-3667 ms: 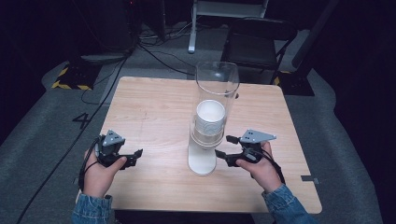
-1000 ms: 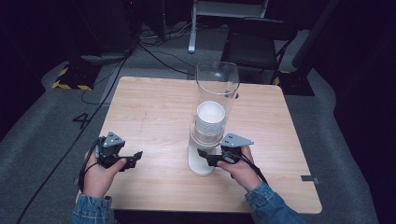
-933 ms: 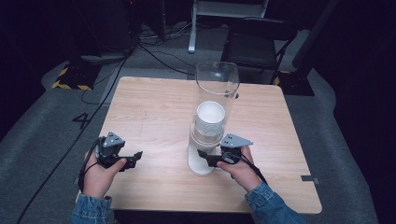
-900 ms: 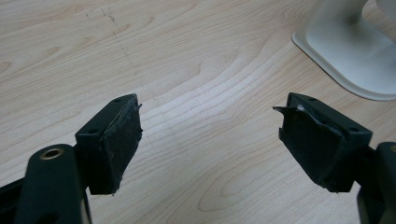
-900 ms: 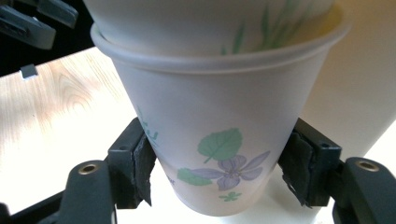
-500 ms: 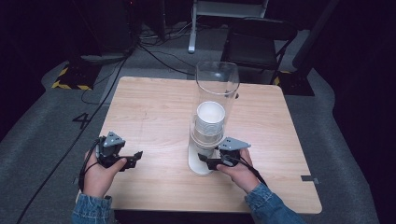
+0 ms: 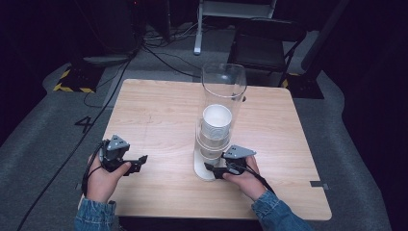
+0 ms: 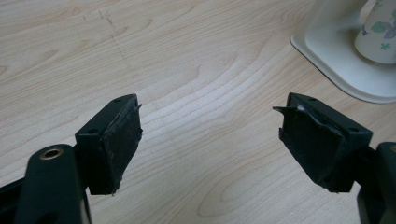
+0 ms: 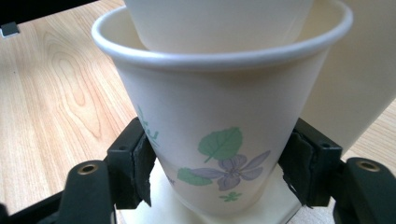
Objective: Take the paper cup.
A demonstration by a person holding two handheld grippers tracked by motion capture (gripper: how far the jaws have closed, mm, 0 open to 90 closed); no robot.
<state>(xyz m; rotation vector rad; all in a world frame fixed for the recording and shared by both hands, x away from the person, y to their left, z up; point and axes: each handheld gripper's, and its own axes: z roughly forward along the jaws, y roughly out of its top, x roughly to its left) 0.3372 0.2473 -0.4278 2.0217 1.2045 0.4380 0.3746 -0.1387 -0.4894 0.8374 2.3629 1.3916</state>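
No brand or readable lettering is showing on the paper cup (image 9: 219, 135); its side is carrying a printed purple flower with green leaves. A painted figure "4" (image 7: 84, 124) is lying on the grey floor (image 7: 43, 134) left of the table.

The right gripper (image 7: 212, 169) is holding the lowest paper cup, which is sitting directly between its fingers (image 9: 140, 163), one pad pressing each side of the cup wall. A second cup is nesting inside the first from above. The cup is hanging just over the white base (image 7: 204, 169) of a clear cup dispenser tube (image 7: 223, 91), where more cups (image 7: 216, 122) are stacking.

The left gripper (image 7: 143, 161) is resting low over bare wood, well apart from the dispenser. Its fingers (image 8: 119, 140) are standing wide with nothing between them; the dispenser base and a cup are lying beyond its right fingertip.

The surface is a light wooden table (image 7: 159, 110). A dark room is surrounding it, with cables, a black chair (image 7: 262, 45) and yellow-black hazard tape (image 7: 72, 87) on the floor beyond.
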